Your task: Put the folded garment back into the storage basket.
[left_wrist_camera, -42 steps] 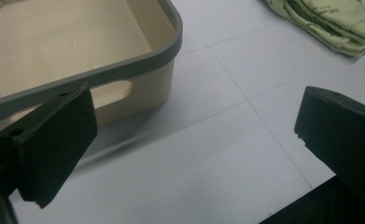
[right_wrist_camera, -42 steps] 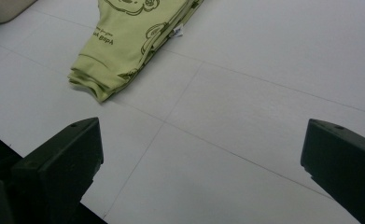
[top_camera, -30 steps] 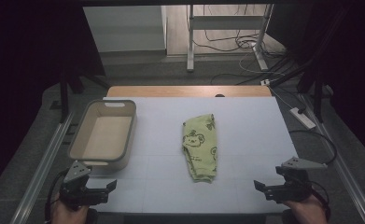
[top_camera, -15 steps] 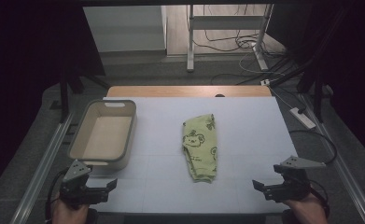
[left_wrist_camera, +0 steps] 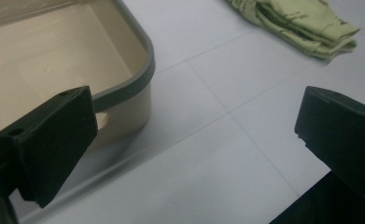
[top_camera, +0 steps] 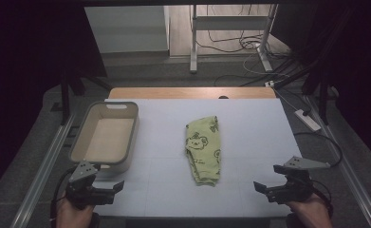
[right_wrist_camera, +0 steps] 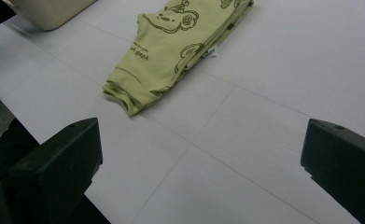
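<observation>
Two grippers wait at the table's near edge — left gripper [top_camera: 111,189] at 7 o'clock, right gripper [top_camera: 264,189] at 5, both jaws wide, empty. Folded green garment [top_camera: 203,149] (bear print, lettering unreadable) lies mid-table, long axis 12-to-6 — tub [top_camera: 76,145] at 9.

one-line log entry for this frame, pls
left gripper: open, near table edge by beige bin | right gripper: open, near edge | folded green garment: mid-table, untouched | bin: empty
</observation>
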The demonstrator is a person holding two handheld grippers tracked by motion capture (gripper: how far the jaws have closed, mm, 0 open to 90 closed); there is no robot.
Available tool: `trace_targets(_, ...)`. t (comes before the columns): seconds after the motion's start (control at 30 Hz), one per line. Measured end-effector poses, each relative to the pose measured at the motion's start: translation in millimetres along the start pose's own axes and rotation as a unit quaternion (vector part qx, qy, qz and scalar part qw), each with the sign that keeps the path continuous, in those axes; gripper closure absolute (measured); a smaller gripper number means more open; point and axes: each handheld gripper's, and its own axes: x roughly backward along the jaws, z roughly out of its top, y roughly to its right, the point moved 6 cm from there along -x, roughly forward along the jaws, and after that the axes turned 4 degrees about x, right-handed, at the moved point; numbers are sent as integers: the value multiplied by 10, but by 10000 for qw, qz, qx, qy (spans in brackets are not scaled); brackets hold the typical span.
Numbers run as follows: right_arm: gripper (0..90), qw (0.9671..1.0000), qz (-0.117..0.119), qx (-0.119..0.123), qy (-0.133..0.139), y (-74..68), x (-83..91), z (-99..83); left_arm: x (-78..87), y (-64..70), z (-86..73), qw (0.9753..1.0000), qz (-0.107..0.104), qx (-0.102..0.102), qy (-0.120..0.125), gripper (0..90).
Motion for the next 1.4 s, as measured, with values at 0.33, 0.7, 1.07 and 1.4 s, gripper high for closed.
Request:
trace_targets(0.33, 0, 9997, 74, 232, 70, -38, -32, 45, -60, 17, 51, 9999, -109, -74, -31, 0)
trace_targets(0.7, 0, 9992, 276, 275, 90, -95, -71, 130, -141, 30, 111, 9997, -235, -47, -25, 0)
trace_targets(1.07, 0, 9984, 303, 480, 48, -138, -125, 189, -241, 31, 187, 9992, -400, -77, -51, 0)
trace_targets(1.4, 0, 9976, 449, 521, 12, -172, -190, 233, -348, 54, 297, 9983, -495, -279, -139, 0)
